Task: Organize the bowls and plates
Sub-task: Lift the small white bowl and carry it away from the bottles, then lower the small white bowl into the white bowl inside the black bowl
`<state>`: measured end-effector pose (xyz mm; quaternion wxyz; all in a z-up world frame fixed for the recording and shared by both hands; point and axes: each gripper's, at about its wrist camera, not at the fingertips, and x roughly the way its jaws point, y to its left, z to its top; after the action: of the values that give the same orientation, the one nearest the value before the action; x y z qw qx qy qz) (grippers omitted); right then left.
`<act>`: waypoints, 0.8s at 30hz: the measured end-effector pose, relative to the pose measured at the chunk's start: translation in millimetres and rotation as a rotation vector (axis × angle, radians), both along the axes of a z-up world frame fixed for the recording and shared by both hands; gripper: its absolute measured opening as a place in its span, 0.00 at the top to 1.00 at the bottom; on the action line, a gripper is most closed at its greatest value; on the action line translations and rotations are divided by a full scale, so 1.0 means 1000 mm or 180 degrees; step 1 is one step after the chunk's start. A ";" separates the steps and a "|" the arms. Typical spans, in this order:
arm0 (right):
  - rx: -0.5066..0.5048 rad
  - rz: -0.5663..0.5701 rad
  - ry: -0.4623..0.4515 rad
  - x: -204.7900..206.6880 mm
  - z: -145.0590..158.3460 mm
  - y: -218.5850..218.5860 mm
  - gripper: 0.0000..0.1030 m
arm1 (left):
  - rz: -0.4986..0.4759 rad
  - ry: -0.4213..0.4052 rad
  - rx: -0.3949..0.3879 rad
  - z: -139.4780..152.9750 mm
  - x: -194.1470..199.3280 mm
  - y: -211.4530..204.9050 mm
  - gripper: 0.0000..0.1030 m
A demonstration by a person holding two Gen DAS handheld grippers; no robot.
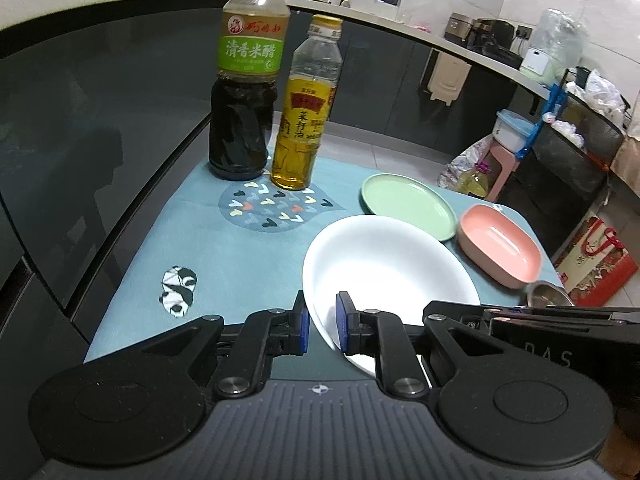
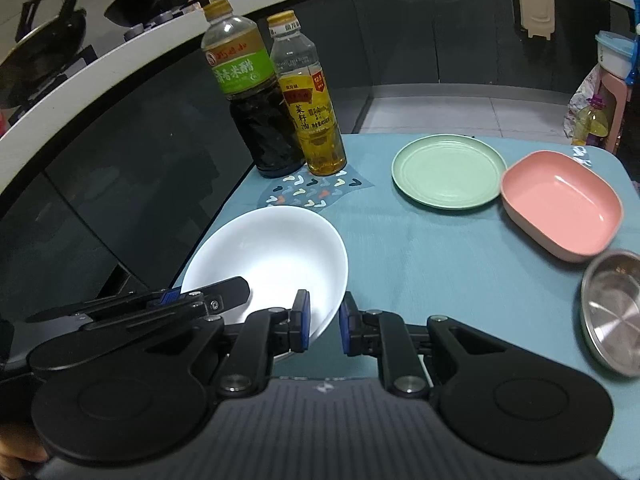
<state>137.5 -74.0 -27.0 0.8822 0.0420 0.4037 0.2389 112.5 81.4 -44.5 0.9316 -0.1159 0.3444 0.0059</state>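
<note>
A white bowl (image 1: 388, 264) (image 2: 272, 256) is held by its near rim from both sides. My left gripper (image 1: 323, 320) is shut on the rim's left part, and its blue pads clamp the edge. My right gripper (image 2: 323, 320) is shut on the rim's right part. Each gripper's black body shows in the other's view, at the bowl's near edge. Farther right on the teal cloth lie a green plate (image 1: 408, 204) (image 2: 448, 170), a pink rounded dish (image 1: 500, 248) (image 2: 560, 208) and a small steel bowl (image 2: 612, 312), all apart from the white bowl.
A dark vinegar bottle (image 1: 244, 100) (image 2: 256, 100) and a yellow oil bottle (image 1: 304, 120) (image 2: 312, 112) stand at the table's far left, beyond the white bowl. Dark cabinets run along the left. Beyond the table's far and right edges is tiled floor with bags and a stool.
</note>
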 end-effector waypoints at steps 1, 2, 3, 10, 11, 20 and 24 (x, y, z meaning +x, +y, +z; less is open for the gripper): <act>0.0009 -0.0008 -0.0008 -0.005 0.000 -0.002 1.00 | -0.0013 -0.0010 0.0008 0.001 -0.004 -0.002 0.88; 0.0019 -0.0015 -0.0010 -0.009 0.000 -0.003 1.00 | -0.0027 -0.0016 0.0018 0.001 -0.008 -0.004 0.88; 0.0030 -0.0025 -0.0012 -0.014 0.000 -0.005 1.00 | -0.0039 -0.0020 0.0025 0.001 -0.012 -0.006 0.88; 0.0089 -0.0116 -0.0027 -0.043 -0.004 -0.025 1.00 | -0.0170 -0.0033 0.0041 0.001 -0.039 -0.021 0.88; 0.0097 -0.0131 -0.0035 -0.047 -0.004 -0.029 1.00 | -0.0189 -0.0032 0.0043 0.000 -0.043 -0.023 0.88; 0.0192 -0.0221 -0.0059 -0.077 -0.010 -0.048 1.00 | -0.0331 -0.0026 0.0097 -0.001 -0.068 -0.039 0.87; 0.0206 -0.0249 -0.0041 -0.087 -0.013 -0.054 1.00 | -0.0367 0.0019 0.0102 -0.005 -0.077 -0.045 0.87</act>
<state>50.0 -128.1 -40.3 0.8916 0.0847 0.3881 0.2174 35.4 36.8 -49.2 0.9311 -0.0809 0.3532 -0.0418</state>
